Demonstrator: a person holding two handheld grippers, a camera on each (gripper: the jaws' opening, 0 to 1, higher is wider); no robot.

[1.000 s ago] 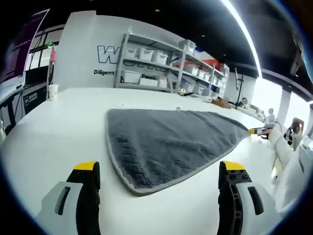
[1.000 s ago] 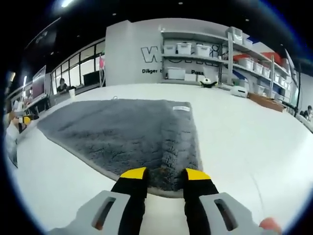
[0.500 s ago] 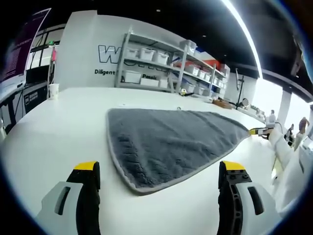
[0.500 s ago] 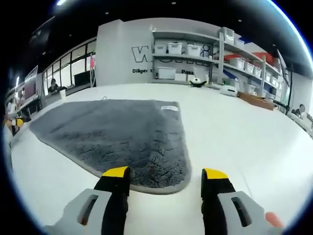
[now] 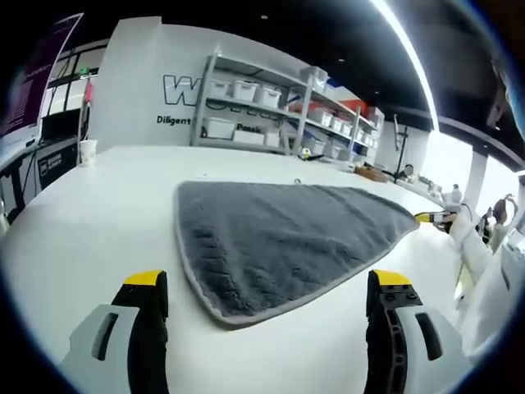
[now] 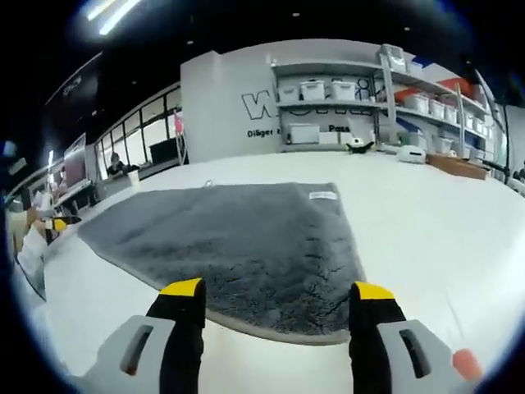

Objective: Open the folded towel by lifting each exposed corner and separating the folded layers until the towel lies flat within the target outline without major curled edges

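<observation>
At twelve o'clock of each gaping tool (image 5: 267, 287) (image 6: 277, 297): towel (image 6: 238, 238), flat on surface (image 6: 426, 222); clumsy pinch risks curling hem.

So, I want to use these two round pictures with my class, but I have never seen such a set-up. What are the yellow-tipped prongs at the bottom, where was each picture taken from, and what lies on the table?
There is no robot here. A person holds a two-jaw gripper in each hand, and a wide-angle camera rides on each one, looking forward along its jaws. The yellow-tipped prongs are those jaws. One picture comes from the left gripper, the other from the right gripper. Both stand open and hold nothing.

On the white table lies a grey towel, spread out, with a small white label near its far edge. Each gripper sits just short of a rounded corner of it. At the far right of the left gripper view you can see the tip of the other gripper by the towel's far corner. Behind stand shelves with white boxes.
</observation>
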